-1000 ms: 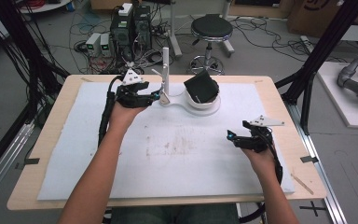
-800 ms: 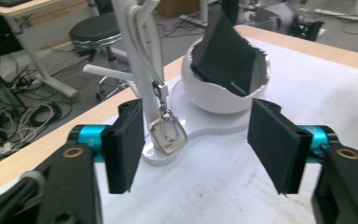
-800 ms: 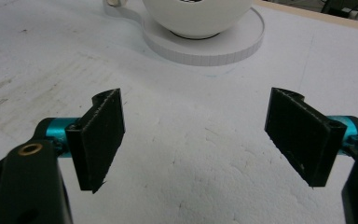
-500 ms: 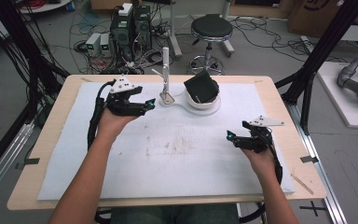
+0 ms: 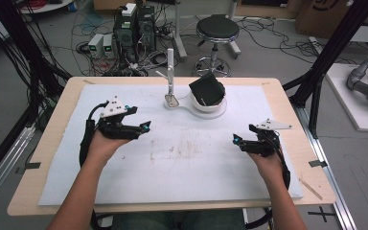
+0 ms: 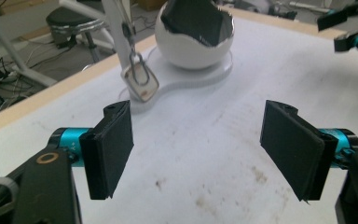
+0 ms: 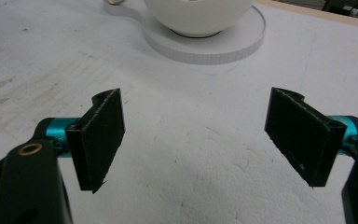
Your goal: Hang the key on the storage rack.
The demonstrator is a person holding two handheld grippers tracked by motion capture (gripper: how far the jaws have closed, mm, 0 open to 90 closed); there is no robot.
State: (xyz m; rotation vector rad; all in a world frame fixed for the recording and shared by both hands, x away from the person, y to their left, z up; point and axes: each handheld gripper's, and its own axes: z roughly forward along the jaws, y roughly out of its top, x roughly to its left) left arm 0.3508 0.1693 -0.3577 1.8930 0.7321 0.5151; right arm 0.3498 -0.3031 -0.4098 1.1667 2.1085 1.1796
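A white bowl (image 5: 210, 104) holding a crumpled black thing (image 5: 207, 88) stands on a white base (image 5: 191, 106) at the back middle of the table. A thin white post (image 5: 170, 72) rises from that base, and a metal loop (image 6: 140, 81) hangs at its foot. My left gripper (image 5: 143, 128) hovers left of the base; its jaws have just been opening and hold nothing (image 6: 200, 149). My right gripper (image 5: 237, 141) rests at the right, open and bare (image 7: 196, 140), pointing toward the bowl (image 7: 198, 14).
A white foam mat (image 5: 182, 163) with brown stains covers the wooden table (image 5: 292, 100). Behind the table stand a stool (image 5: 216, 28) and computer boxes (image 5: 134, 24) among cables. Black frame legs (image 5: 326, 67) flank both sides.
The left hand has drawn back from the post, toward the person and lower over the mat, and its jaws have spread wider. The right hand has stayed still.
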